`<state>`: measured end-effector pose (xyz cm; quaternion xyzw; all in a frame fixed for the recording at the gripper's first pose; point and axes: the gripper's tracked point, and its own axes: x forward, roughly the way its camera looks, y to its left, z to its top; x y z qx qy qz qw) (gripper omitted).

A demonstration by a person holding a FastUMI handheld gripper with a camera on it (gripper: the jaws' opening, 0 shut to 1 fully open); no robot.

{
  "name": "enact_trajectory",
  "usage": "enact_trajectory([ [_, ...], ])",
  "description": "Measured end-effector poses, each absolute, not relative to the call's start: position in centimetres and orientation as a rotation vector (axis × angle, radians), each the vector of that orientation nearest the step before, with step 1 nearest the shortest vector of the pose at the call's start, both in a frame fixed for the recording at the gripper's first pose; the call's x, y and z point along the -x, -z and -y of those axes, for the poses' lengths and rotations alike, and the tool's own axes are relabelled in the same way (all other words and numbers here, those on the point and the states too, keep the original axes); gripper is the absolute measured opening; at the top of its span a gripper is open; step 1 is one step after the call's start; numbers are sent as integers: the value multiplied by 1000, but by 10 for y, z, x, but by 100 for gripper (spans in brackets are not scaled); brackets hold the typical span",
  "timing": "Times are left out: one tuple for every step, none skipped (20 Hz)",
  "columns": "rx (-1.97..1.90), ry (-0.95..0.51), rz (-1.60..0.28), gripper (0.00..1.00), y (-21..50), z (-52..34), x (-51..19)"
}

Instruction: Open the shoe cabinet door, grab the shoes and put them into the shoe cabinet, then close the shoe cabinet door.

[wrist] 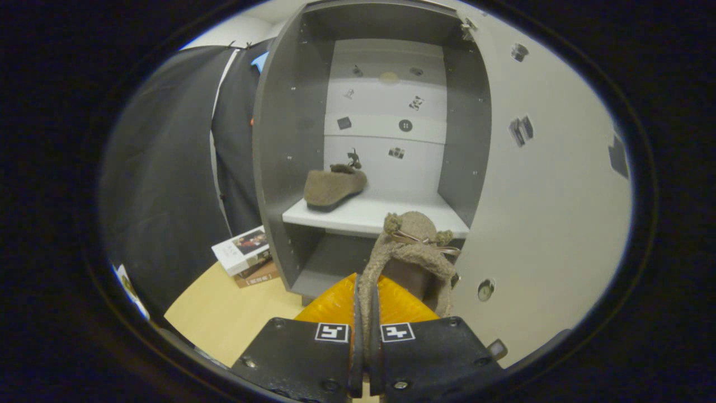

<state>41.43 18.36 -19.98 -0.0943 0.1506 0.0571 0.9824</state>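
One shoe (334, 189) already rests on the white shelf (369, 215) inside the open cabinet (279, 168), while the gripper (364, 313), jaws pinched narrowly on the second shoe's (411, 252) fuzzy collar, risks snagging its drooping toe on the shelf's near edge.

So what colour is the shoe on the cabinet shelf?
The shoe is fuzzy tan-brown, seen in the gripper view.

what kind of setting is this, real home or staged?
Likely a staged booth rather than a home: black cloth wall behind, a small shoe cabinet standing open on a wooden table, one slipper shelved, the tongs shut on the second slipper.
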Motion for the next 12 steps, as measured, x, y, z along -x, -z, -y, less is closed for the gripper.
enact_trajectory([
  [198,-104,-284,8,186,-185,-427],
  [208,-96,-266,8,175,-188,-439],
  [212,-90,-255,8,163,-191,-453],
  [214,-91,-251,8,156,-196,-469],
  [201,-85,-245,8,149,-198,-483],
  [183,-71,-244,8,144,-199,-499],
  [169,-49,-244,8,140,-198,-515],
  [164,-32,-240,8,137,-196,-530],
  [165,-19,-238,8,133,-196,-547],
  [173,-6,-234,8,131,-195,-565],
  [180,11,-227,8,128,-193,-582],
  [187,32,-232,8,128,-191,-599],
])
